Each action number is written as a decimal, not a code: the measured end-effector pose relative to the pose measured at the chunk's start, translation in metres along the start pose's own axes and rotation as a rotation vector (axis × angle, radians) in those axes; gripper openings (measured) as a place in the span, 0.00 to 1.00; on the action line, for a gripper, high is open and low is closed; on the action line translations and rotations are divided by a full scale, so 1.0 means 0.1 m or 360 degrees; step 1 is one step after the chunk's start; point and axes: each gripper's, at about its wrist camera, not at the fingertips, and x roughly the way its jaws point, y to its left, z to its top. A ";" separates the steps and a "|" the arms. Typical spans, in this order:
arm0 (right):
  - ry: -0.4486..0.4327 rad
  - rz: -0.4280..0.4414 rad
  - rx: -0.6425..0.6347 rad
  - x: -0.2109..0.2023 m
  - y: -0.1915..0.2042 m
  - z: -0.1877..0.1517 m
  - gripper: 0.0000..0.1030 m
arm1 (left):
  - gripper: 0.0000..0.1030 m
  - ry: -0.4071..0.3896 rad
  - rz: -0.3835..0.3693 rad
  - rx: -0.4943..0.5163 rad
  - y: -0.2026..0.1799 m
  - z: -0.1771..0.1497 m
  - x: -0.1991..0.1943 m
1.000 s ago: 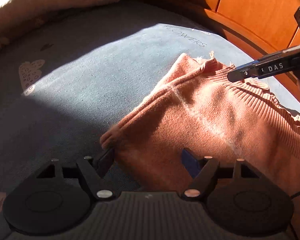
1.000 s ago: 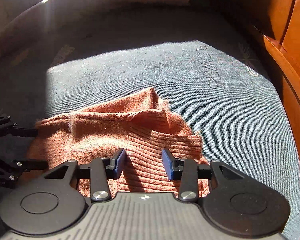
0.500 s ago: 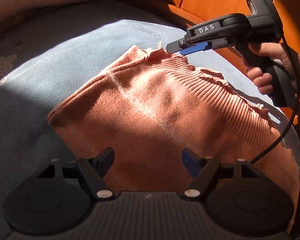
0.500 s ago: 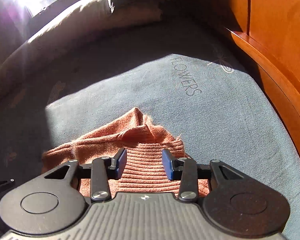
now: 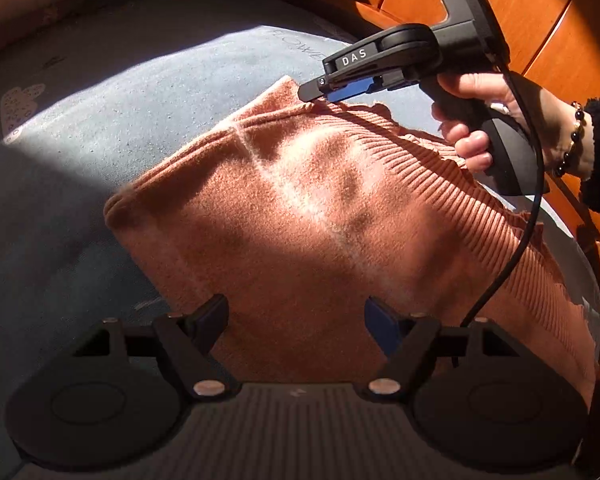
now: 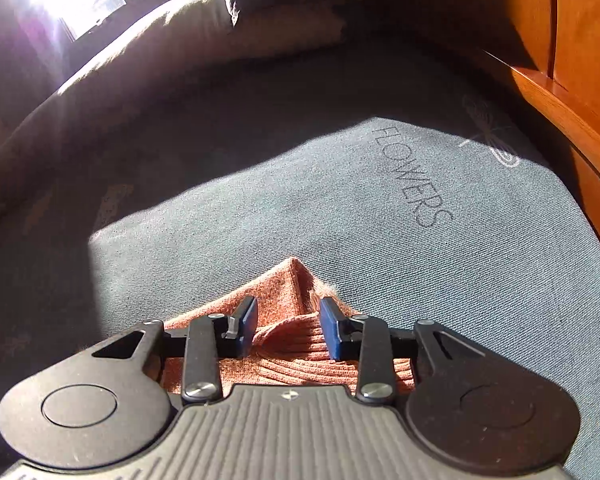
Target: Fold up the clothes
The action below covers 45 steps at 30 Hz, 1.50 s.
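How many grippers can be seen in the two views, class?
2: the left gripper hangs open over the sweater's near part; the right gripper, jaws closing, is at its far corner.

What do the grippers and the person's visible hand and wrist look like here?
Both are matte black with blue finger pads. The right gripper bears white "DAS" lettering and trails a black cable. The hand on its handle wears a dark beaded bracelet and a dark fuzzy sleeve.

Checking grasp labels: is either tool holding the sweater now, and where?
Neither. Left tool is open over the sweater's near edge. Right tool is closing around the far corner; pads not yet pressing.
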 end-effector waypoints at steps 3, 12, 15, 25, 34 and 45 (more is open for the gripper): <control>-0.0015 -0.0039 0.0152 0.01 -0.19 0.05 0.37 | 0.73 -0.0011 -0.0013 0.0018 -0.01 0.02 -0.02; 0.0029 -0.0066 0.0196 -0.58 -0.39 -0.38 0.45 | 0.73 0.0042 -0.0056 0.0036 -0.14 -0.03 0.03; 0.0016 -0.0154 0.0226 -0.53 -0.45 -0.43 0.45 | 0.74 0.0053 -0.0037 0.0071 -0.21 -0.05 0.01; -0.0028 0.0031 0.0128 -0.50 -0.27 -0.31 0.52 | 0.75 0.0089 -0.0041 -0.0006 -0.29 -0.19 -0.09; -0.0086 -0.0198 0.0175 -0.84 -0.82 -0.63 0.48 | 0.75 0.0088 -0.0046 -0.0027 -0.28 -0.32 -0.17; -0.0052 -0.0009 0.0214 -0.67 -1.08 -0.96 0.30 | 0.75 0.0138 -0.0078 0.0058 -0.41 -0.17 0.03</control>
